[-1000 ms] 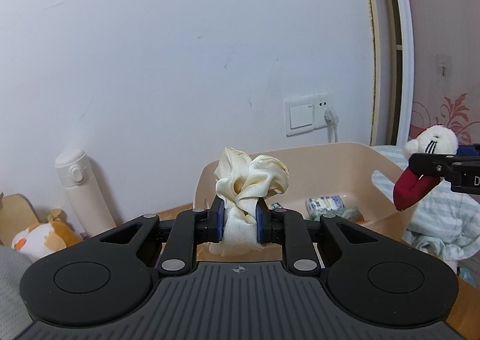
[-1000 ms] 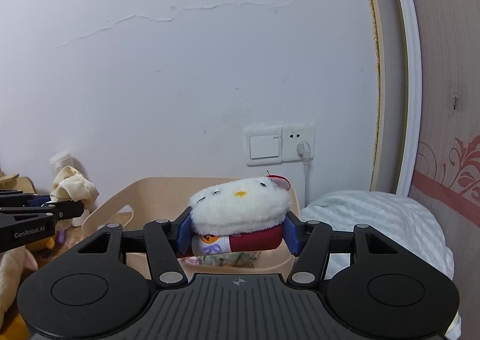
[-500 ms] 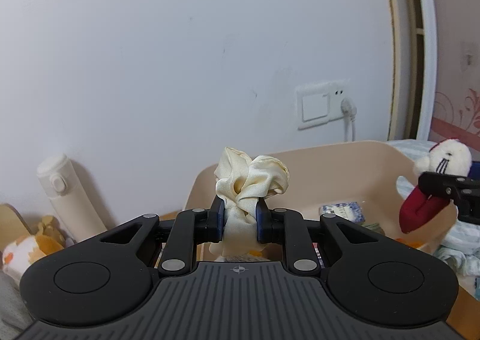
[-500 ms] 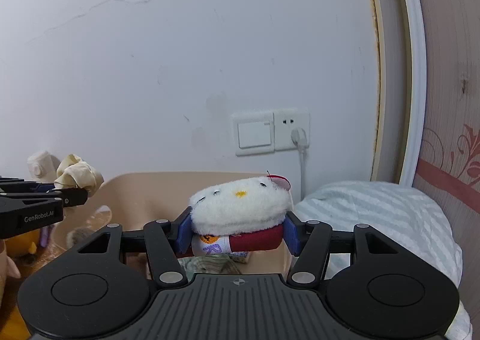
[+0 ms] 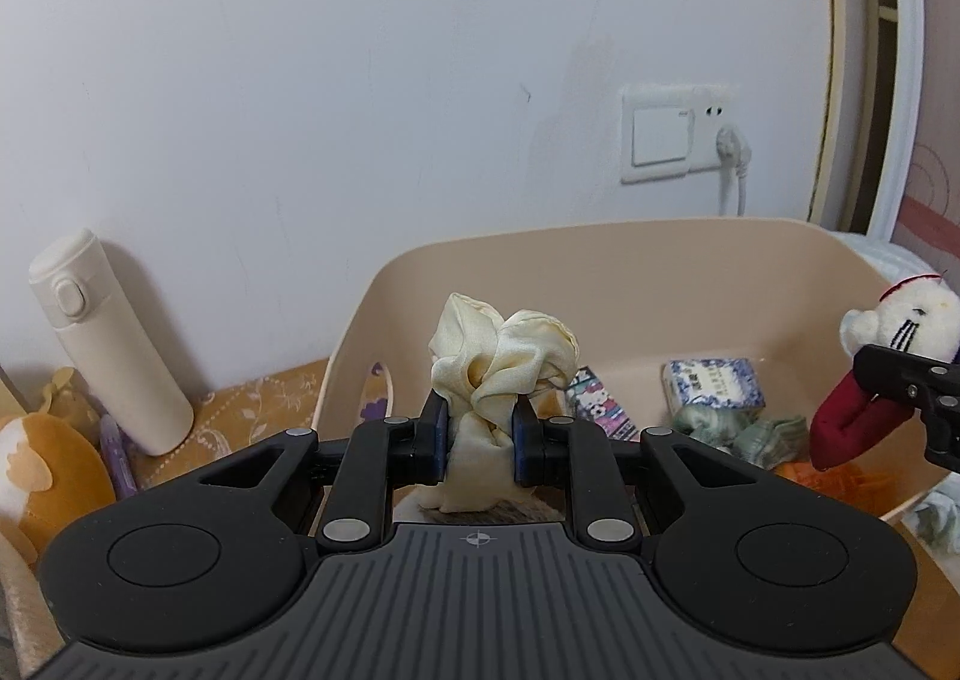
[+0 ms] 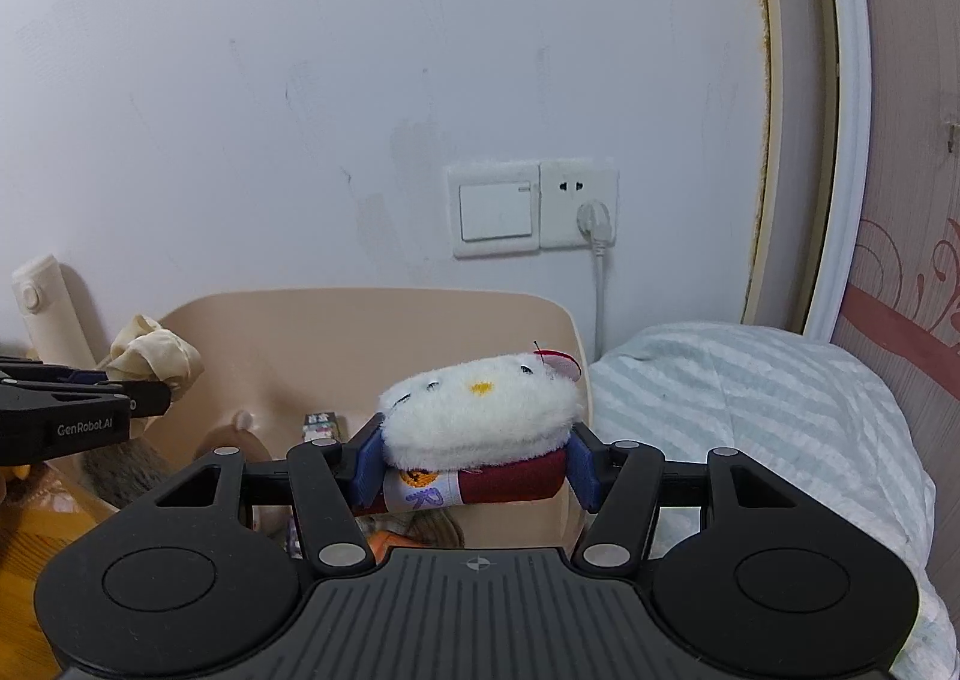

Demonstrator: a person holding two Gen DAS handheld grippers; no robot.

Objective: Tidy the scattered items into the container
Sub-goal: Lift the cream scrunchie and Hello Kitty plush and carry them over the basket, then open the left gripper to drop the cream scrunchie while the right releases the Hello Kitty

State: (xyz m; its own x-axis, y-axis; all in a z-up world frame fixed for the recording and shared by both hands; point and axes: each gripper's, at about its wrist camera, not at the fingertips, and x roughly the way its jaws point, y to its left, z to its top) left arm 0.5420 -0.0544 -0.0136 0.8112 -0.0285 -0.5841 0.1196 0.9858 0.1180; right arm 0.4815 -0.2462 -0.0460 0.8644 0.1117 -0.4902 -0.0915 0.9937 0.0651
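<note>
A white wall (image 5: 300, 80) fills the background, cracked near the top in the right wrist view. On it sits a white switch-and-socket plate (image 6: 533, 208) with a white plug (image 6: 594, 217) in the socket; its cord (image 6: 599, 296) drops straight down from the plate. Right of the plate runs a white door frame (image 6: 846, 110), and beyond that a panel with a red floral pattern (image 6: 912, 272). Below and right of the plate lies striped pale bedding (image 6: 750, 410). Far left of the plate, a cream flask (image 5: 108, 344) leans against the wall, standing on a gold-patterned cloth (image 5: 252, 410).
</note>
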